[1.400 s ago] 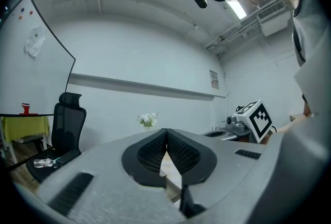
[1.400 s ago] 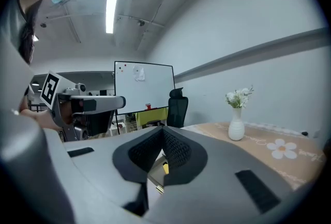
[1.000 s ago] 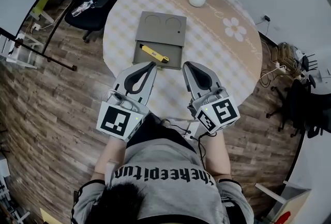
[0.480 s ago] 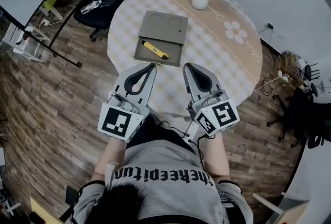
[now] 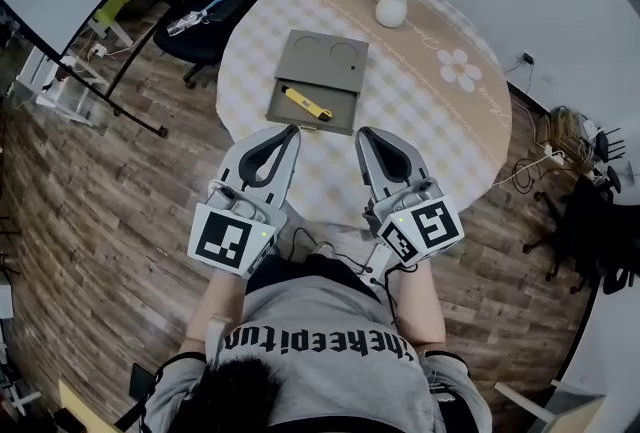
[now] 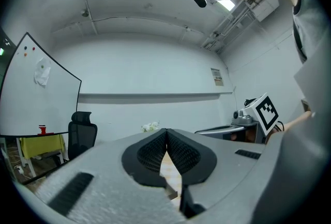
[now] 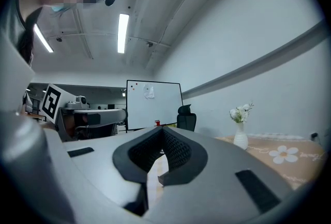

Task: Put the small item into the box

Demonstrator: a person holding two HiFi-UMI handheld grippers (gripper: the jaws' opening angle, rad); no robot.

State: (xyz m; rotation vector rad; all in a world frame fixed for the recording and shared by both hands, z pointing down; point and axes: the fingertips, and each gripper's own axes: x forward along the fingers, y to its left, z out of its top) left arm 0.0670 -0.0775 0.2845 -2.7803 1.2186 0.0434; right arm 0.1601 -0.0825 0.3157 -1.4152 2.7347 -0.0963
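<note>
A flat grey box (image 5: 322, 61) lies open on the round checked table (image 5: 440, 121). A small yellow item (image 5: 307, 103) rests in the box's near tray. My left gripper (image 5: 293, 128) hovers over the table's near edge, just short of the tray, shut and empty. My right gripper (image 5: 361, 132) is beside it, to the right of the tray, also shut with nothing in it. In the left gripper view the jaws (image 6: 166, 131) meet at the tips, and the right gripper view shows the same (image 7: 164, 130). Neither gripper touches the box.
A white vase of flowers (image 5: 392, 5) stands at the table's far side and shows again as the vase (image 7: 240, 135). A black office chair (image 5: 218, 1) is beyond the table on the left. A whiteboard (image 7: 154, 104) stands behind. A wooden floor surrounds the table.
The head view has drifted, so the table and box sit slightly further right in the frame. Both grippers stay shut in the same place before the box.
</note>
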